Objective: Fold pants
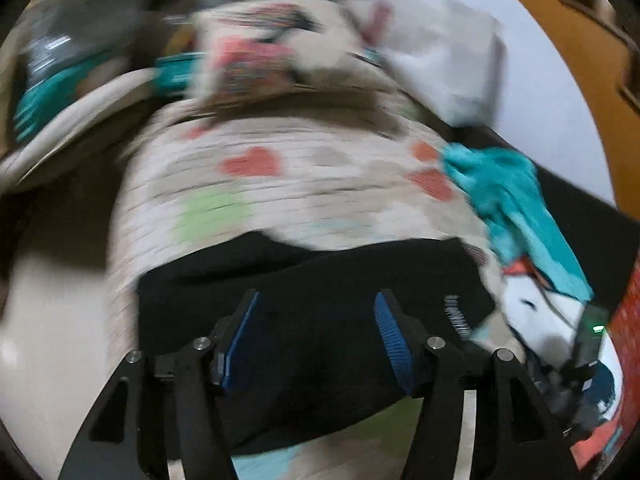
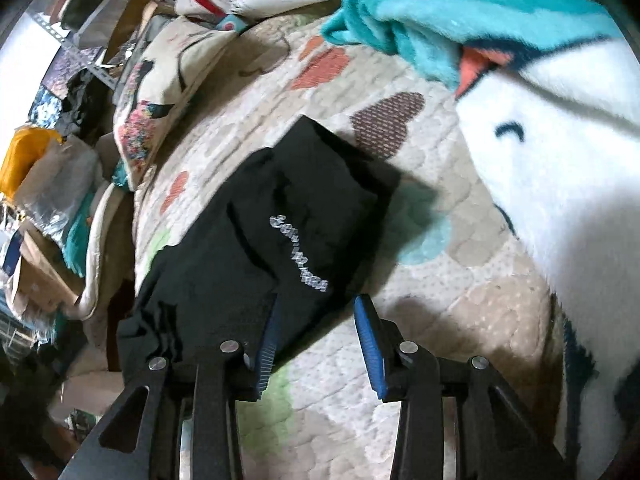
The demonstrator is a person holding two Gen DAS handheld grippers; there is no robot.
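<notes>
The black pants [image 2: 280, 220] lie folded into a compact bundle on a cream quilt with coloured hearts [image 2: 440, 280]. White lettering shows on their top layer. In the left wrist view, which is blurred, the pants [image 1: 312, 280] lie right under my left gripper [image 1: 316, 304]. Its jaws stand wide apart with nothing between the blue pads [image 1: 240, 344]. My right gripper [image 2: 316, 308] is open and empty just above the near edge of the pants. Its left pad [image 2: 268, 352] overlaps the black cloth.
A teal and white plush blanket [image 2: 540, 100] lies at the right of the bed and shows in the left wrist view [image 1: 516, 200]. A patterned pillow [image 2: 168, 92] lies at the far left. Bags and clutter [image 2: 44, 184] crowd the floor left of the bed.
</notes>
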